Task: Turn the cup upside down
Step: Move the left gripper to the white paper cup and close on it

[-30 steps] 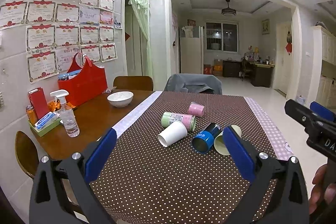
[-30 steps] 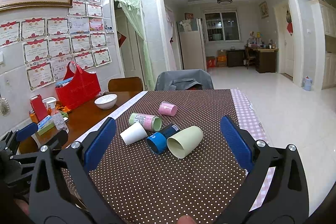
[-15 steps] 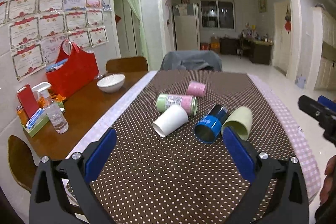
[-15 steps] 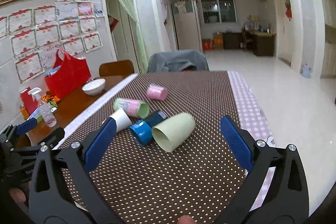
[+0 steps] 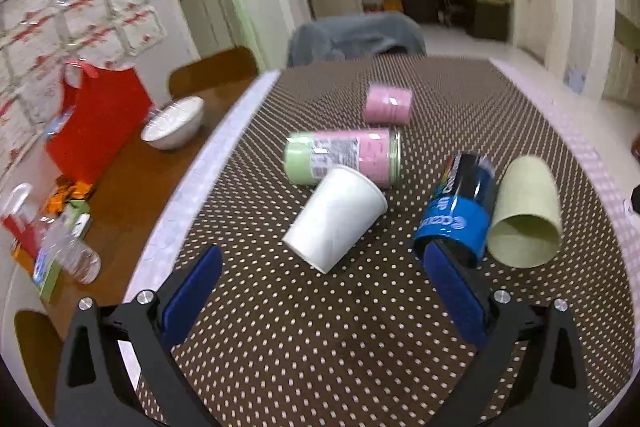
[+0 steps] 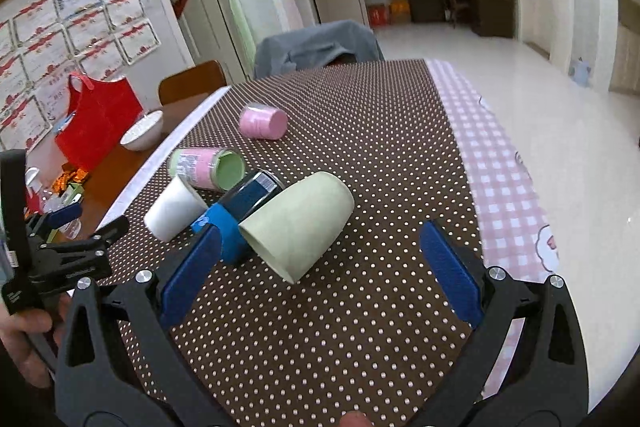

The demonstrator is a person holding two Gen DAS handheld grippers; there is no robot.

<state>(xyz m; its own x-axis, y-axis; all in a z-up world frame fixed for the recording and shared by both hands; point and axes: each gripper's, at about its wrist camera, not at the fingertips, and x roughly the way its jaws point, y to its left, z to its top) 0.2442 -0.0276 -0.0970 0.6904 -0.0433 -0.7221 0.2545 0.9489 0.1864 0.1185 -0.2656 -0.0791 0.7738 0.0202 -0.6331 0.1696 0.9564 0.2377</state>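
Observation:
Several cups lie on their sides on the brown dotted tablecloth (image 5: 360, 327). A white paper cup (image 5: 336, 217) lies just beyond my open left gripper (image 5: 324, 287). Right of it lie a blue cup (image 5: 460, 211) and a pale green cup (image 5: 526, 215); behind lie a green-and-pink cup (image 5: 344, 155) and a small pink cup (image 5: 388, 105). My right gripper (image 6: 318, 259) is open, with the pale green cup (image 6: 298, 223) lying between its fingers, mouth toward me. The blue cup (image 6: 240, 207) and white cup (image 6: 174, 205) lie to its left. The left gripper shows at the right wrist view's left edge (image 6: 60, 255).
On bare wood left of the cloth stand a white bowl (image 5: 174, 123), a red bag (image 5: 94, 119), a spray bottle (image 5: 60, 247) and small boxes. A chair with a grey jacket (image 5: 356, 37) stands at the far end. The table's right edge (image 6: 516, 195) drops to the floor.
Both grippers have moved forward and lower toward the cups, which now appear larger and nearer. The cups have not moved. Both grippers remain open.

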